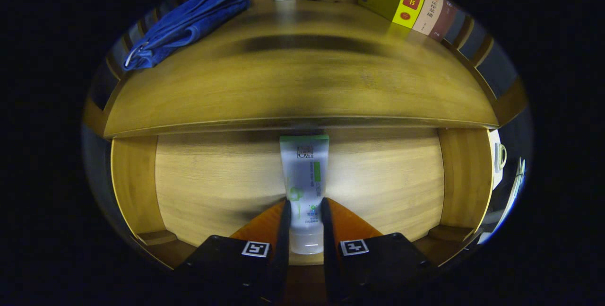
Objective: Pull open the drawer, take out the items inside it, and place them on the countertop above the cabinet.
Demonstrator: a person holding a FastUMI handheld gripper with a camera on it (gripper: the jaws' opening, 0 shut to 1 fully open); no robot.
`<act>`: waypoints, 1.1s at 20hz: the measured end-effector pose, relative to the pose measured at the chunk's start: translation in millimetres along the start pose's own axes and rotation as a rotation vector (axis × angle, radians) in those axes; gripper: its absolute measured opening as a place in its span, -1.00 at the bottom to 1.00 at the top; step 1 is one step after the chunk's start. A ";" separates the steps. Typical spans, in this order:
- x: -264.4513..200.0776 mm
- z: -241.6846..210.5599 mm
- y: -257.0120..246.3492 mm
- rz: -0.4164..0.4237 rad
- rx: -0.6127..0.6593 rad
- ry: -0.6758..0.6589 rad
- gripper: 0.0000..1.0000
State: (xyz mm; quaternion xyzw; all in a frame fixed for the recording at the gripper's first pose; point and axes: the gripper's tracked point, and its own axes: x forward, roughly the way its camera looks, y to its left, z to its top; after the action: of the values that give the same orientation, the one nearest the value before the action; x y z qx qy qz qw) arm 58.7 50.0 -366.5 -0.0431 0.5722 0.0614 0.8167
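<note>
Over open drawer (212, 178), fingers (285, 221) pinch tube (305, 178).

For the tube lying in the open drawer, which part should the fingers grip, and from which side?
Grip the tube near its cap end, coming in lengthwise from the drawer front. It lies flat, cap toward the gripper, narrow enough to fit the gap. The fingers already flank that end, apparently pressing both sides.
</note>
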 end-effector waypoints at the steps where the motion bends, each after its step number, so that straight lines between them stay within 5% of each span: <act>1: -9.9 3.6 4.0 0.005 -0.003 -0.005 -0.19; 12: -80.3 -4.9 17.2 0.040 -0.022 -0.072 -0.19; 22: -141.4 36.5 17.9 0.041 -0.051 -0.157 -0.19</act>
State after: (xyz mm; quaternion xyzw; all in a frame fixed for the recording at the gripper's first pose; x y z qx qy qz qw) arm 42.3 65.6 -221.2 -0.0474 0.5053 0.0960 0.8563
